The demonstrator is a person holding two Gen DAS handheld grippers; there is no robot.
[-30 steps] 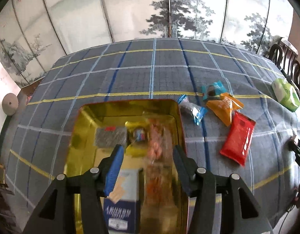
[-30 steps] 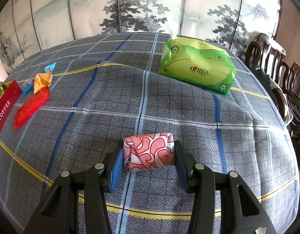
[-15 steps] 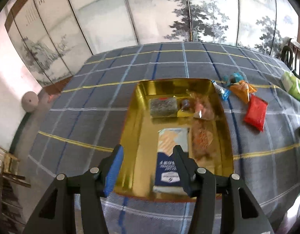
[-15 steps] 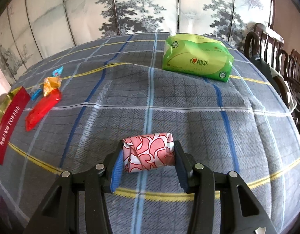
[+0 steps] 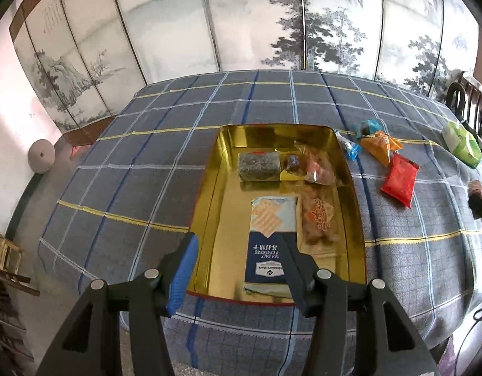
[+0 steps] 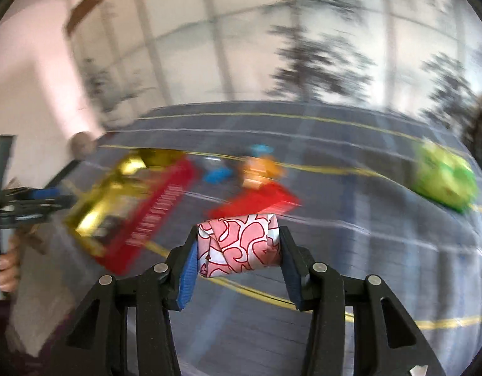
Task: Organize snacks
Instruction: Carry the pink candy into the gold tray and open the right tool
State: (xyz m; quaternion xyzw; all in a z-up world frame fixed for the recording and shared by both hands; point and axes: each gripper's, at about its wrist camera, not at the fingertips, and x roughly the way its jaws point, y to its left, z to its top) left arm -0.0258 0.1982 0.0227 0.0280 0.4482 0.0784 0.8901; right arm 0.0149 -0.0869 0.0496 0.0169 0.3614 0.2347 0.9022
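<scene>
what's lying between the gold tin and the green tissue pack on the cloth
In the left wrist view, loose snacks: a blue-ended candy, a teal packet, an orange packet and a red packet.

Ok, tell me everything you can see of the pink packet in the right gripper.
The pink packet is a small folded parcel, glossy wrapper, pink and white with red swirl outlines, flaps tucked over at its left end. It lies crosswise between the right gripper's fingers, both pads pressing its ends, lifted clear of the tablecloth. Nothing else touches it.
</scene>
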